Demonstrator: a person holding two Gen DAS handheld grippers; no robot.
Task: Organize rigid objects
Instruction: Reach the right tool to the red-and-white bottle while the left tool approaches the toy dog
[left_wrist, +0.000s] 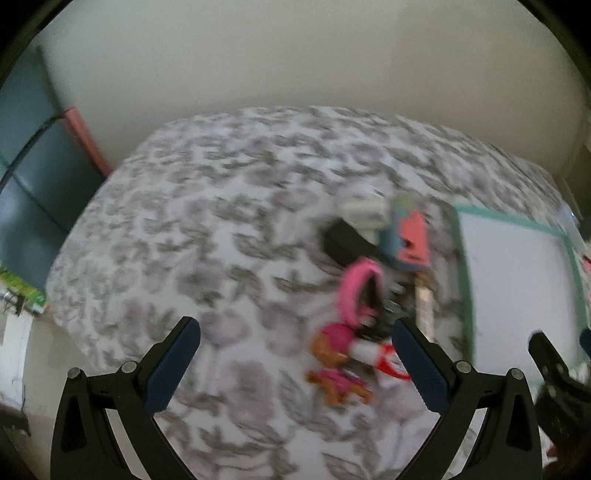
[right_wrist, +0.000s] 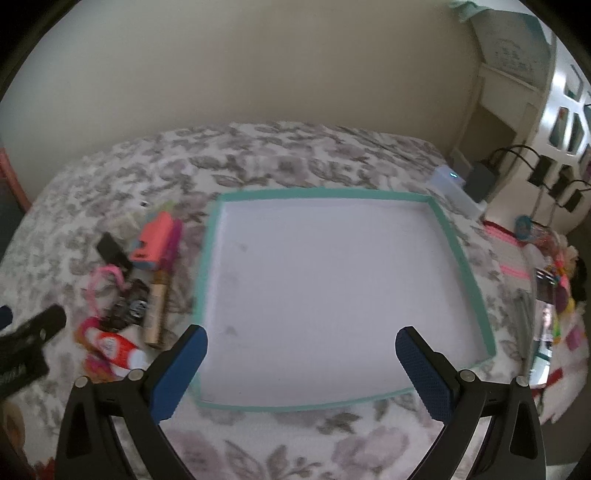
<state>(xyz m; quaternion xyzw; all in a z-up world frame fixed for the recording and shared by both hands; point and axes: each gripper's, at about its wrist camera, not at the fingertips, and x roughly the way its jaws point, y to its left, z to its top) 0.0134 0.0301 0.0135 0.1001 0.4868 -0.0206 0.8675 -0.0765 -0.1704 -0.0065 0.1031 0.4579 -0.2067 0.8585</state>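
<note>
**Toys heaped beside an empty tray**

Both tools hang wide open over a flowered bed, holding nothing — the left tool above bare bedspread, the right tool over the white tray with its teal rim. The toy pile lies just left of the tray, pieces touching. A grab there may snag a neighbour — the pink loop overlaps others. The soft bedding could let items tip. Clutter crowds the right edge.

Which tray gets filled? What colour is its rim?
Teal rim, white inside; clearest in the right wrist view.
</note>
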